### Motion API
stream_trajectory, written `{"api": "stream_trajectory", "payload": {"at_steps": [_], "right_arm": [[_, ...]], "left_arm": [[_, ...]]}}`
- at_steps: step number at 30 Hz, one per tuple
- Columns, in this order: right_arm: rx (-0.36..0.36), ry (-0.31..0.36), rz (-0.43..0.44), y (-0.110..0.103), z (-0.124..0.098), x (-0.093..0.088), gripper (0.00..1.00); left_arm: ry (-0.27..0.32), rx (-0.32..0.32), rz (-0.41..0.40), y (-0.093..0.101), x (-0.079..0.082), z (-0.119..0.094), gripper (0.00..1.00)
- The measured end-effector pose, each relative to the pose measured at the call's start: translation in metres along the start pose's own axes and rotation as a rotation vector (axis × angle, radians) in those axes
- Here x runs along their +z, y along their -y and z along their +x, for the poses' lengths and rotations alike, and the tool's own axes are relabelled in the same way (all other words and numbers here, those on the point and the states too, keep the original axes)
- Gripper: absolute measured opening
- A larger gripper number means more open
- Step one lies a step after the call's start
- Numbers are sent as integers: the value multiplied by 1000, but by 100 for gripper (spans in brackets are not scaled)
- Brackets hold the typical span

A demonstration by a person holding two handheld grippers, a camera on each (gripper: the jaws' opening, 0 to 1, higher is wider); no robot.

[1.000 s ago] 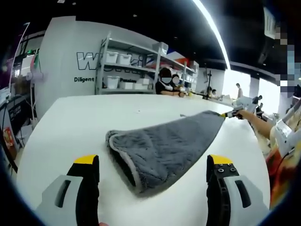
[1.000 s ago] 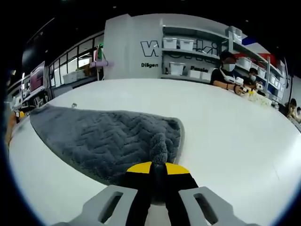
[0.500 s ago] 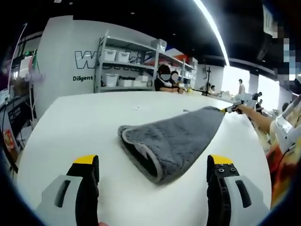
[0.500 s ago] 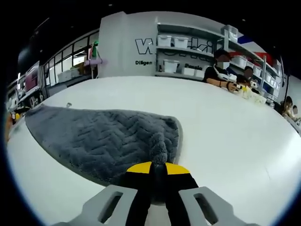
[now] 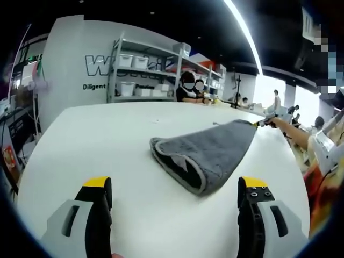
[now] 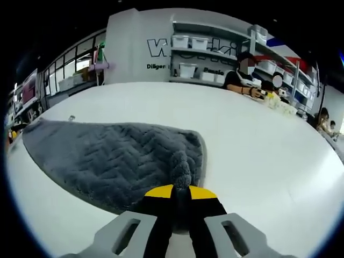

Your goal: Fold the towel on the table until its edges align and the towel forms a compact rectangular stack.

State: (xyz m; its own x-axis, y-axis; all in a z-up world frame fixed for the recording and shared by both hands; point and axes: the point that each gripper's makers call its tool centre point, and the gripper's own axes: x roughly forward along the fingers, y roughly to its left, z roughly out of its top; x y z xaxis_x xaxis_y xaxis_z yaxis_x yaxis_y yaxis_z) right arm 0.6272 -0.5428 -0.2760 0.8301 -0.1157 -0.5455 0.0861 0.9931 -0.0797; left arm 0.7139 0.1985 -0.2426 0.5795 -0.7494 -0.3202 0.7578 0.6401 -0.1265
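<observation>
A grey textured towel lies folded on the white table, stretching away to the right. My left gripper stands open well short of its near rounded end, with nothing between the jaws. My right gripper is shut on a bunched corner of the towel, which spreads flat to the left ahead of it. In the left gripper view the right gripper shows small at the towel's far tip, held by a person's arm.
White shelves with storage bins stand past the far table edge against a wall with lettering. People sit at a bench behind the table. The white table runs wide to the right of the towel.
The towel has slid away from my left gripper toward the right gripper, its near end now farther off. The right gripper stays shut on the corner; its view has swung slightly.
</observation>
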Motion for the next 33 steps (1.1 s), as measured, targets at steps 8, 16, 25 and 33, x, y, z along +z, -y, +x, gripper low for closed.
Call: {"api": "stream_trajectory", "payload": {"at_steps": [8, 16, 25, 33], "right_arm": [[-115, -97, -188, 17, -2, -2, 5], [-231, -170, -365, 30, 0, 1, 4], [-389, -239, -655, 31, -8, 12, 4], [-446, -210, -742, 27, -19, 32, 4]], "left_arm": [[-7, -4, -6, -1, -2, 1, 96], [-7, -10, -4, -1, -1, 0, 96], [-9, -19, -3, 4, -2, 2, 96], [-12, -21, -3, 5, -2, 2, 96]]}}
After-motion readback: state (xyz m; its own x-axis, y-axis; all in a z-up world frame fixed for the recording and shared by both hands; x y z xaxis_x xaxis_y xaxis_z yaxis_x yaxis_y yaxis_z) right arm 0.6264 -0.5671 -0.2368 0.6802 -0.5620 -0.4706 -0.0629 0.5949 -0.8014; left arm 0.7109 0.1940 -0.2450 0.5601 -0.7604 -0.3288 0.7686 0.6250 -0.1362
